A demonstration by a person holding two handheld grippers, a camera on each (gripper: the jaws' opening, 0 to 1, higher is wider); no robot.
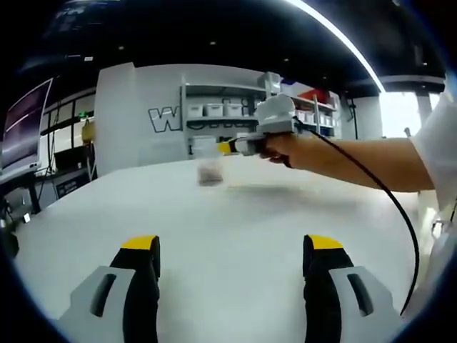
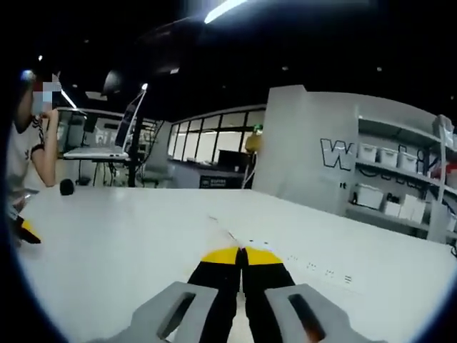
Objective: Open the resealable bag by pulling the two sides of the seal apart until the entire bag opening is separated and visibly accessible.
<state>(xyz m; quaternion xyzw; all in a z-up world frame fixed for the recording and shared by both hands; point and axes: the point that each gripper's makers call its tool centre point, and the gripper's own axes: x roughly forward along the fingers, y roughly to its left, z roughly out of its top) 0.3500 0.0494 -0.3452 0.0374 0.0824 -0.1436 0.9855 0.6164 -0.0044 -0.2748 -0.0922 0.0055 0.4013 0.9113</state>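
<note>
Hanging bag (image 1: pixel 210 173) beneath right gripper (image 1: pixel 227 147)

Small clear resealable bag (image 1: pixel 210 172), blurred, hangs upright just above the white table (image 1: pixel 235 236); contents unclear

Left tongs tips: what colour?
Yellow caps on black fingertips, grey bodies below; clearest in the left gripper view.

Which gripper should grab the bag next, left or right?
Left, probably. The left gripper is open and empty, facing the blurry bag. The right gripper is shut and seems to pinch the bag's top.
</note>
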